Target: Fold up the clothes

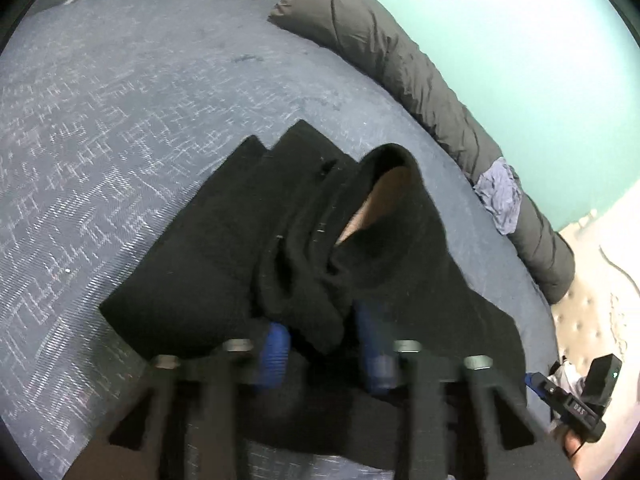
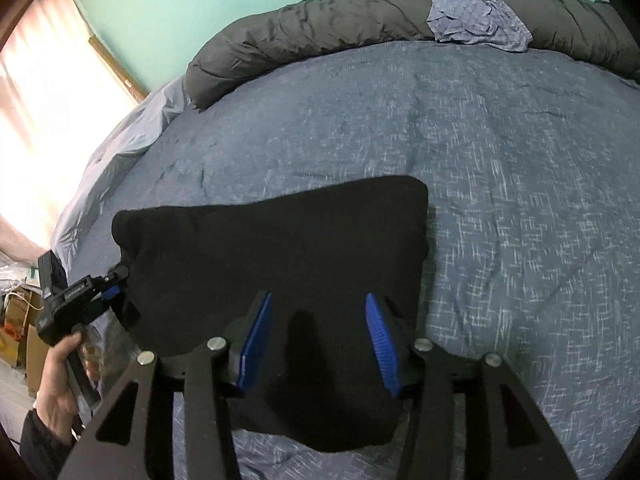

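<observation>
At far left in the right wrist view, my left hand grips the handle of the left gripper, whose tip meets the left edge of the black fleece garment. From its own camera, the left gripper shows its blue ribbed fingers standing either side of a bunched fold of that cloth; blur keeps me from telling whether they pinch it. The garment lies on the blue-grey patterned bedspread, partly folded, a collar-like opening with pale lining turned up near the middle. Moving right, my right gripper hovers over the garment's near edge, its blue fingers spread apart with black cloth beneath and between them, not pressed on it. Along the far side of the bed runs a rolled dark grey quilted duvet, with a crumpled pale blue checked cloth on it, below the mint-green wall.
</observation>
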Tool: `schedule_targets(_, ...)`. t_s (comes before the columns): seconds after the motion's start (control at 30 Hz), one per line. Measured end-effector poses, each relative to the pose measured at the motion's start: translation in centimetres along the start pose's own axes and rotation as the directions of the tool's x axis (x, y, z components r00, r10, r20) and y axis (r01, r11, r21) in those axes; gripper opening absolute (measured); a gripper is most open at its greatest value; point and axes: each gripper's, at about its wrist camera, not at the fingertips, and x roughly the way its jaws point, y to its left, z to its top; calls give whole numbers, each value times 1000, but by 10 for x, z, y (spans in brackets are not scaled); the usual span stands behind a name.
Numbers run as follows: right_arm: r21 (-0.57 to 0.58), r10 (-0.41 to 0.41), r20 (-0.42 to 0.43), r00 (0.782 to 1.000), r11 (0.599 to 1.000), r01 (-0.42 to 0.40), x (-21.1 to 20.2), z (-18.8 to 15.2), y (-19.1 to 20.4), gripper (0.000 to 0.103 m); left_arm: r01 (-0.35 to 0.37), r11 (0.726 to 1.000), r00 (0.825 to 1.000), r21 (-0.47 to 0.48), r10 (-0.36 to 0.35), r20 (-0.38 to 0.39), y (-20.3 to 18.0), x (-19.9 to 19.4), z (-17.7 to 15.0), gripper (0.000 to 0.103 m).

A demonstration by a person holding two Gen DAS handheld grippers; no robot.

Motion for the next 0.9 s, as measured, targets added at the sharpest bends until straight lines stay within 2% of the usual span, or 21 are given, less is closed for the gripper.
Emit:
schedule_targets(0.07, 9, 5, 0, 1000, 1000, -5, 0, -2, -3, 49, 11, 1000, 1000, 9, -11, 2, 0, -3, 0, 13)
schedule_targets(0.23, 24, 10, -1, 1000, 1000, -10, 0, -3, -5, 49, 12, 999, 999, 53, -15, 51, -6, -29, 2, 12)
schedule_targets(0.33, 20, -6, -3, 1000, 1000, 6, -1, -2, -5, 50, -12, 998, 999, 56, 11, 30, -2, -27, 0, 13)
schedule_targets(0.37, 25, -21, 1, 1000, 999, 21, -2, -1, -7, 54, -20, 999, 1000, 44, 20, 9, 2, -23, -1, 14)
schedule_targets(0.4, 35, -42, 6, 999, 999, 41, -4, -1, -10, 60, -26, 999, 1000, 32, 26, -3, 6, -21, -2, 17)
schedule_targets(0.43, 45, -62, 12, 998, 997, 62, -5, -1, -12, 70, -31, 999, 999, 21, 31, -9, 9, -20, -3, 19)
schedule_targets(0.47, 65, -71, 12, 997, 995, 70, -6, 0, -18, 71, -36, 999, 999, 10, 36, -15, 12, -19, -3, 22)
schedule_targets(0.63, 121, -32, -48, 998, 992, 37, 7, -4, -41, 72, -63, 998, 998, 29, 63, 12, 9, -30, -2, 30)
schedule_targets(0.7, 152, 9, -66, 998, 988, 1, 14, -7, -48, 72, -114, 992, 993, 58, 111, 50, 6, -40, -1, 45)
schedule_targets(0.77, 176, 29, -73, 997, 984, -16, 18, -10, -50, 74, -156, 985, 985, 71, 150, 89, 7, -50, 1, 56)
schedule_targets(0.9, 202, 57, -80, 995, 979, -40, 25, -13, -51, 76, -162, 987, 984, 12, 161, 71, 27, -51, 0, 59)
